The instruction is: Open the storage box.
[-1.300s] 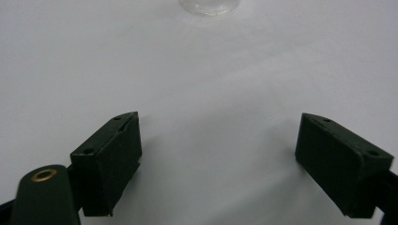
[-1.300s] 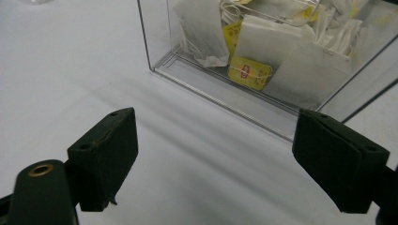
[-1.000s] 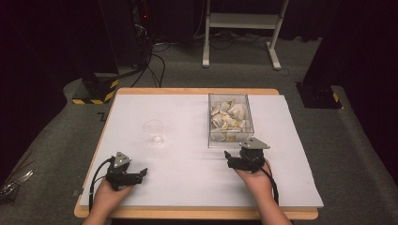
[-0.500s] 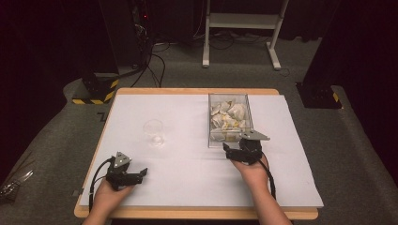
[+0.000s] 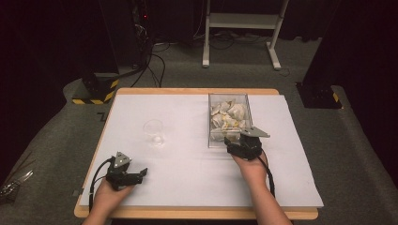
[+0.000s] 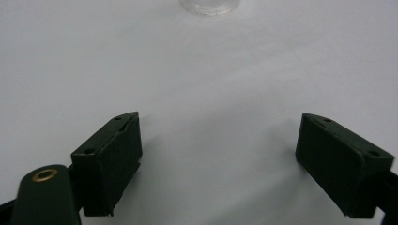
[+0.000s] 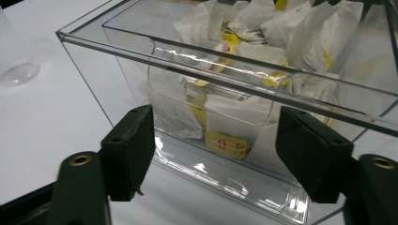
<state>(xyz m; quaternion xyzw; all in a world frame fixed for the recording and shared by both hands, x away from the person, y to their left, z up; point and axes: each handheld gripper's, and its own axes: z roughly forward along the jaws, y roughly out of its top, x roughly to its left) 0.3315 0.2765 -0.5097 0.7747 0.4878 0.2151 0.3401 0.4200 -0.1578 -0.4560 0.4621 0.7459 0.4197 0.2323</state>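
My right gripper sits at the near wall of the clear box of tea bags, jaws apart, just closing on nothing. My left gripper rests agape, near the cup.

So I'm counting one table sitting under one big white sheet. One clear plastic box is standing at about 1 o'clock from the middle of the sheet, and it's holding a heap of white-and-yellow tea bags, too jumbled to number, though I'm seeing well over half a dozen. One clear cup is standing at about 10 o'clock. Two tongs are showing: the left tongs at 7 o'clock, the right tongs at 3 o'clock, each being held by one hand, so two hands.
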